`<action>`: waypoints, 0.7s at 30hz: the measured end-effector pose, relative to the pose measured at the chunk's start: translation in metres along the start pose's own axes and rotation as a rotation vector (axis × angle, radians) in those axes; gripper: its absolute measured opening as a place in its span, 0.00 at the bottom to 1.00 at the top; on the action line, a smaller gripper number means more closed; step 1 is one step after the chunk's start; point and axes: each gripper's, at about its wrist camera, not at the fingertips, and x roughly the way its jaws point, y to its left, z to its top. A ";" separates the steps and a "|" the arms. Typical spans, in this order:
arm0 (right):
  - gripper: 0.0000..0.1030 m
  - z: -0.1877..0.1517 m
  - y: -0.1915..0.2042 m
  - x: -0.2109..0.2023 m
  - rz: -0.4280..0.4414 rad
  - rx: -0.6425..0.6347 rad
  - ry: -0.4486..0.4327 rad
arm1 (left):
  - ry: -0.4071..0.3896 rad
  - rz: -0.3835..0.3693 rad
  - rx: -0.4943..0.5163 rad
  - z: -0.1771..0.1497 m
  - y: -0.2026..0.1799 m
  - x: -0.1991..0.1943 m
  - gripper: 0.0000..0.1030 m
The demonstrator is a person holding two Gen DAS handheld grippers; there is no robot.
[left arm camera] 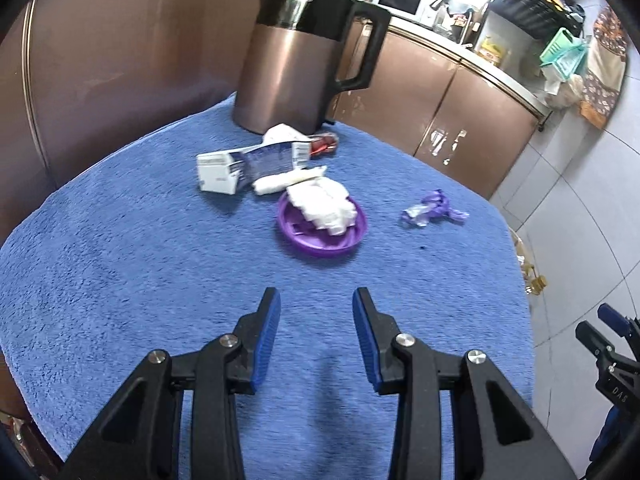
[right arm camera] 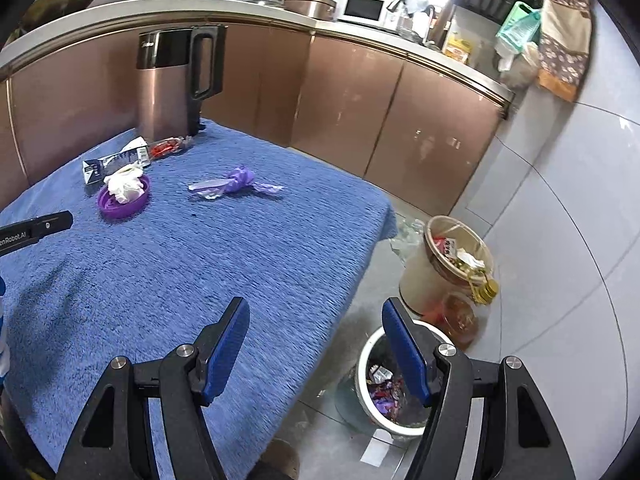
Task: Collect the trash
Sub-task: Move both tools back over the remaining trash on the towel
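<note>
Trash lies on a blue towel-covered table: a white and blue carton, a red wrapper, a rolled tissue, a crumpled tissue on a purple lid, and a purple wrapper. My left gripper is open and empty, short of the lid. My right gripper is open and empty over the table's right edge, above a white trash bin with wrappers in it. The purple wrapper and the lid show in the right wrist view too.
A copper-and-black kettle stands at the table's back. Brown cabinets run behind. On the floor beside the bin are a tan container and an oil bottle. The left gripper's finger shows at the left.
</note>
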 end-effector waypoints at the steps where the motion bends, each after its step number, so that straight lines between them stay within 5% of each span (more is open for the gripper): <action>1: 0.65 0.001 0.002 0.001 0.004 -0.003 0.000 | 0.003 0.007 -0.003 0.000 0.003 0.002 0.35; 12: 0.65 0.011 0.013 0.018 0.041 -0.031 0.006 | 0.022 0.018 -0.014 0.000 0.012 0.016 0.35; 21: 0.65 0.024 0.003 0.050 0.191 0.014 0.034 | 0.047 -0.072 -0.028 0.011 0.016 0.025 0.35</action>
